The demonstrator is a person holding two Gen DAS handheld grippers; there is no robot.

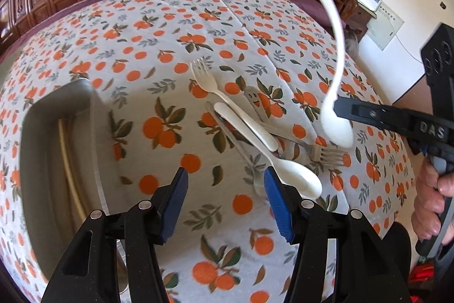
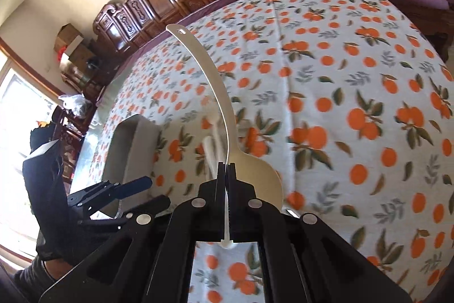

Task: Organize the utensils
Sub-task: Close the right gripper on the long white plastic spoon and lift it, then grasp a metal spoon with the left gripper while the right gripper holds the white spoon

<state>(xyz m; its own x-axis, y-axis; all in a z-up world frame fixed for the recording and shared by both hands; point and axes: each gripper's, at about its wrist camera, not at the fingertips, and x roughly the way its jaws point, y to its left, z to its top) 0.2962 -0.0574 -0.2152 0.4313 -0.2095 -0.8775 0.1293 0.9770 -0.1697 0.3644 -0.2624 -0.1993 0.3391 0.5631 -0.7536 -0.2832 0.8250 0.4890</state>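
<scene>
Clearly a pick-and-carry step is in hand: the ladle (image 1: 336,115), a white spoon with a long curved handle, is pinched by its bowl in the right gripper (image 2: 226,169) and held above the cloth (image 1: 159,27), handle pointing up and away. Next it likely needs swinging left and lowering into the grey tray (image 1: 56,110). Other utensils, a white fork (image 1: 210,87), white spoon (image 1: 286,172) and steel fork (image 1: 320,152), lie heaped mid-table. The left gripper (image 1: 225,186) hovers spread and empty, just before that heap.
</scene>
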